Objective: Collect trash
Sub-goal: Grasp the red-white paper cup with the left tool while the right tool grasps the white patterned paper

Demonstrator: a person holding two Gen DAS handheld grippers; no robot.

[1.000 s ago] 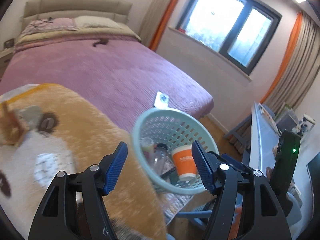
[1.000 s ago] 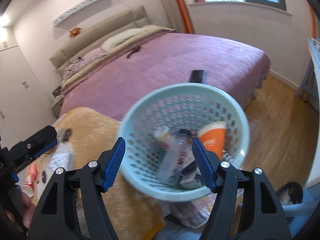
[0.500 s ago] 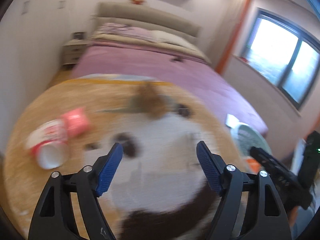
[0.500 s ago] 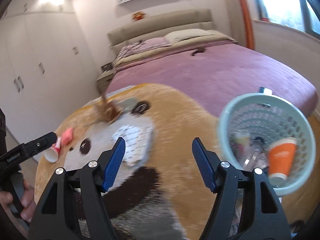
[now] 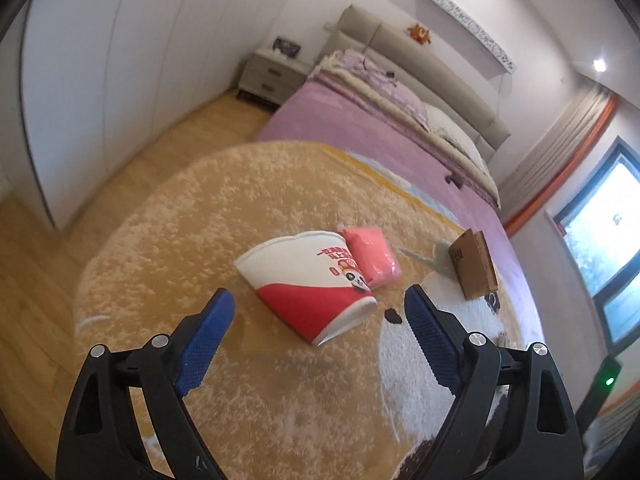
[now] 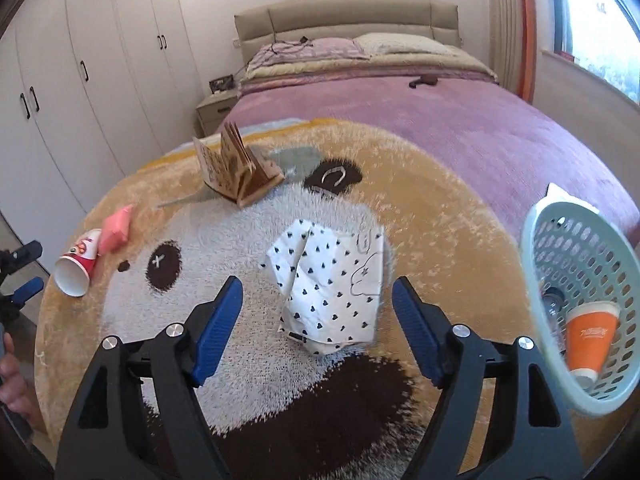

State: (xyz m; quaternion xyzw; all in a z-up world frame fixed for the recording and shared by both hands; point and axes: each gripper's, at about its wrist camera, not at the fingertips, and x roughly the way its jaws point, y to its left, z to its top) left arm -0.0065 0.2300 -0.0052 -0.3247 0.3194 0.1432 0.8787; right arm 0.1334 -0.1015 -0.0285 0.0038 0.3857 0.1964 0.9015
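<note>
Opening wide with nothing between its jaws, the left gripper (image 5: 316,320) nears the tipped paper cup (image 5: 308,280); clamping its soft wall could crush or roll it against the pink packet (image 5: 372,254).

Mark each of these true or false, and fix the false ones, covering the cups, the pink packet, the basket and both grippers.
1. The red-and-white paper cup lies on its side on the rug. True.
2. The pink packet is inside the basket. False: it lies beside that cup.
3. The orange cup sits in the basket. True.
4. The left gripper holds the paper cup. False: its jaws are opening, empty.
5. The right gripper is empty. True.
</note>
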